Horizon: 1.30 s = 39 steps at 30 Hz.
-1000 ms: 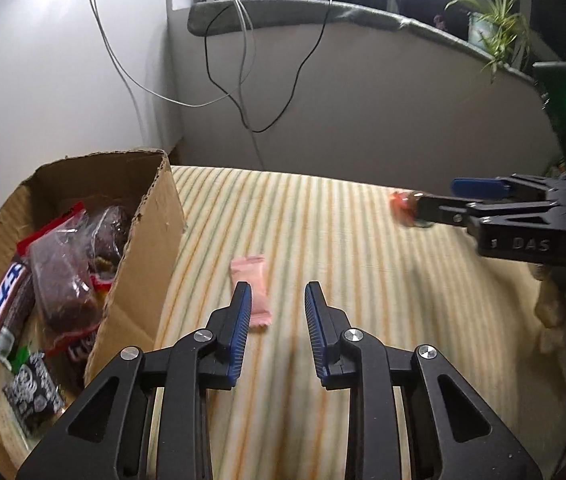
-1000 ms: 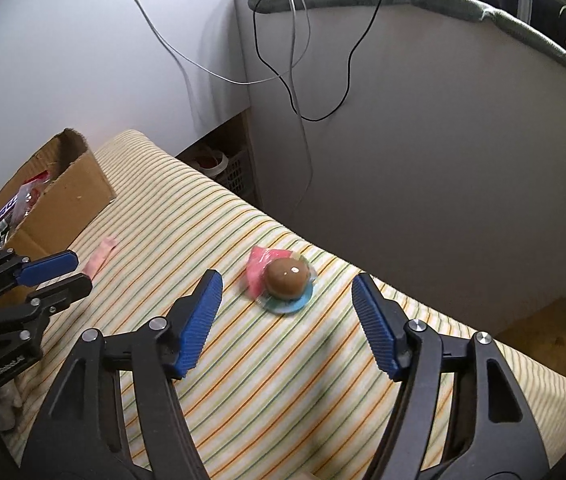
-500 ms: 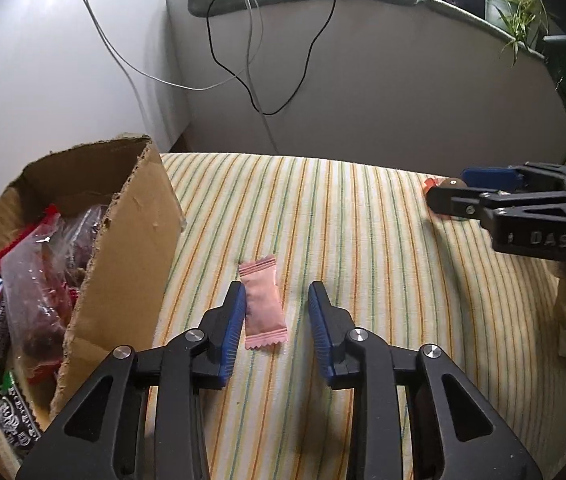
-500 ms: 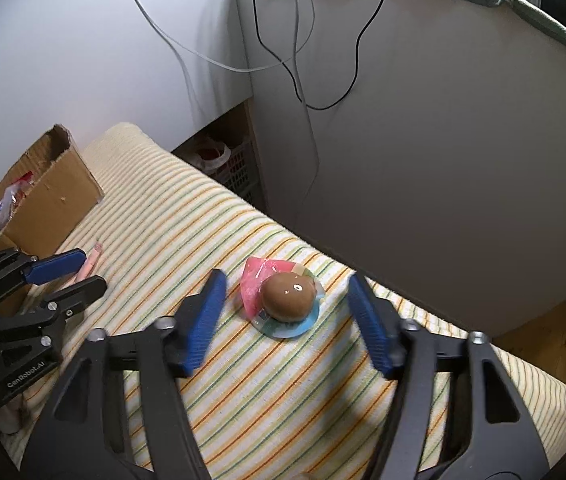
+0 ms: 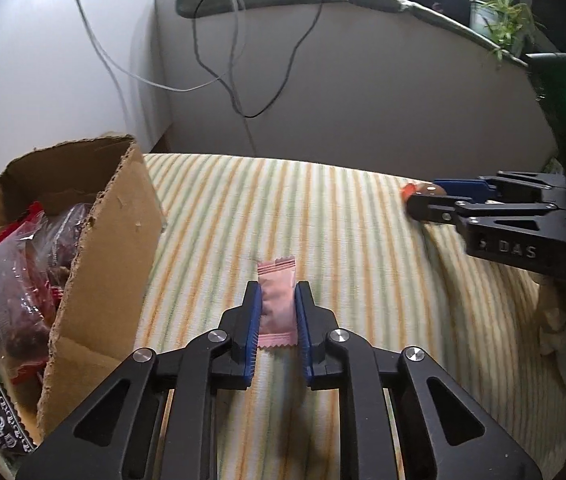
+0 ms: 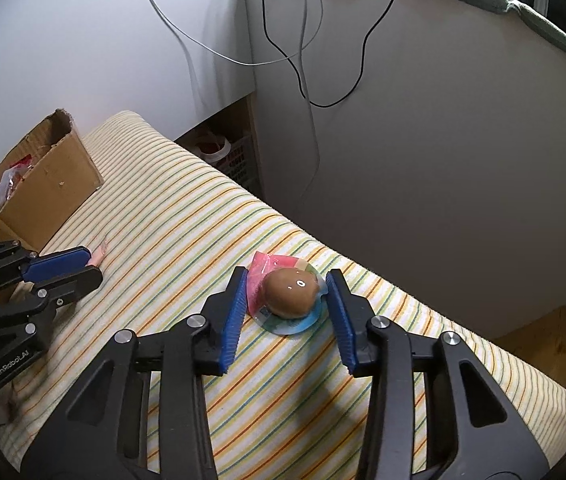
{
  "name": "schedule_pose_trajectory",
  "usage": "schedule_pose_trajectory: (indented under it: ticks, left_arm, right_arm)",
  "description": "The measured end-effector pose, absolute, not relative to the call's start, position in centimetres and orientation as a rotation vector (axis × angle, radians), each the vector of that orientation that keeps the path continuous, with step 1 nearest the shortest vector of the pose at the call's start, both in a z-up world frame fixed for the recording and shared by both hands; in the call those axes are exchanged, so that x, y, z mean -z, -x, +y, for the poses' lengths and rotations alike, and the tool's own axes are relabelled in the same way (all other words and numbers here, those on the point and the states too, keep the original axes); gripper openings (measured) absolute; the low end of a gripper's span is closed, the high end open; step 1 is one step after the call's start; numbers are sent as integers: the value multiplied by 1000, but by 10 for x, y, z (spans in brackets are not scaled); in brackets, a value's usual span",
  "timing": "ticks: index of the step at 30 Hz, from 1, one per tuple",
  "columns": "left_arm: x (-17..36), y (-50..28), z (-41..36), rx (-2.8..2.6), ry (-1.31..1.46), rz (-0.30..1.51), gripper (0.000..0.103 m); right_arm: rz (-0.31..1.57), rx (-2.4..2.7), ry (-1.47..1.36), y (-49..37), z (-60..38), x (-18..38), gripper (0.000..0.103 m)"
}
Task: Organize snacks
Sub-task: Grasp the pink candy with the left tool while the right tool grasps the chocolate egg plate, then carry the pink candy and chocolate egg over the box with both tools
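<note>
Pinching the pink packet [image 5: 277, 305] between its fingers, the left gripper [image 5: 277, 322] is closed on it while it is lying on the striped surface [image 5: 363, 240] just beside the box [image 5: 95, 264]. The right gripper [image 6: 285, 307] has just been closing around the brown snack [image 6: 291, 292]; its fingers are flanking the snack's wrapper, seemingly not yet pressing. Several snacks are already sitting in the box; these two are still waiting to be lifted in.

Home room: striped bedspread [image 6: 171, 208], houseplant [image 5: 499, 4]
</note>
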<state>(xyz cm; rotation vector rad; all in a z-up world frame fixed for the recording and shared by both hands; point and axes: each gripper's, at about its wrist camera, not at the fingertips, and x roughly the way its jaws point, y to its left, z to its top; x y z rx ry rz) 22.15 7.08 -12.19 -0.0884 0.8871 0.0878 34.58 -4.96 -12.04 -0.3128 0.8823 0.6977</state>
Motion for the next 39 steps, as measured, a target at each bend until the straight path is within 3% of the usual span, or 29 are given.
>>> schedule_pose_trajectory:
  ticks: [7, 22, 39]
  left_arm:
    - [124, -218, 69, -97, 93, 892, 23]
    - [107, -206, 63, -70, 109, 847, 18]
    - [39, -136, 82, -87, 128, 684, 18]
  right_arm:
    - [877, -699, 335, -341, -48, 120, 39]
    - [886, -686, 311, -323, -56, 109, 36]
    - [778, -745, 325, -252, -28, 44, 36]
